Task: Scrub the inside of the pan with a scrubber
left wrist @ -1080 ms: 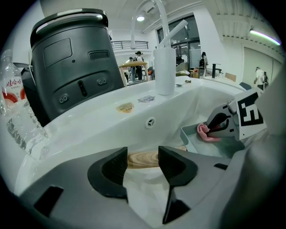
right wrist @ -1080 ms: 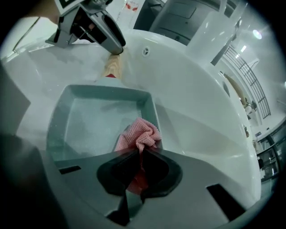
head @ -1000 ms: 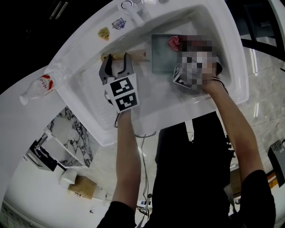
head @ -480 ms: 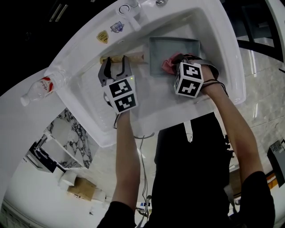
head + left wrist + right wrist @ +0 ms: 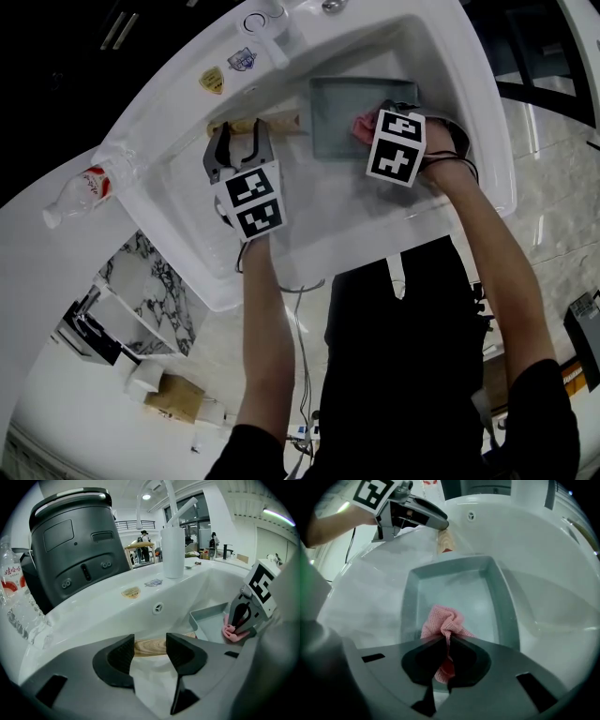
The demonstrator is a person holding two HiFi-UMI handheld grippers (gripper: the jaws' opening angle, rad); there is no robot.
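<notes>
The scrubber (image 5: 443, 625) is pink mesh, the pan (image 5: 505, 606) grey with a wood-grain handle (image 5: 150, 646), the sink (image 5: 487, 112) white.

Pan (image 5: 506, 606): grey, rectangular, shallow, lying flat and open side up in the white sink (image 5: 450, 84). Its wooden handle (image 5: 150, 646) extends to the person's left.

Scrubber (image 5: 443, 623): pink mesh, crumpled, pinched in the right claw (image 5: 446, 641), resting on the pan floor.

Chinese characters on the water bottle's (image 5: 13, 592) red-and-white label, cut off, not surely legible. Gold shield sticker (image 5: 213, 81) and pale crest sticker (image 5: 242, 59) on the sink rim: print too small. Black-and-white square markers, no letters, on the cubes of left gripper (image 5: 242, 141) and right gripper (image 5: 446, 644).
</notes>
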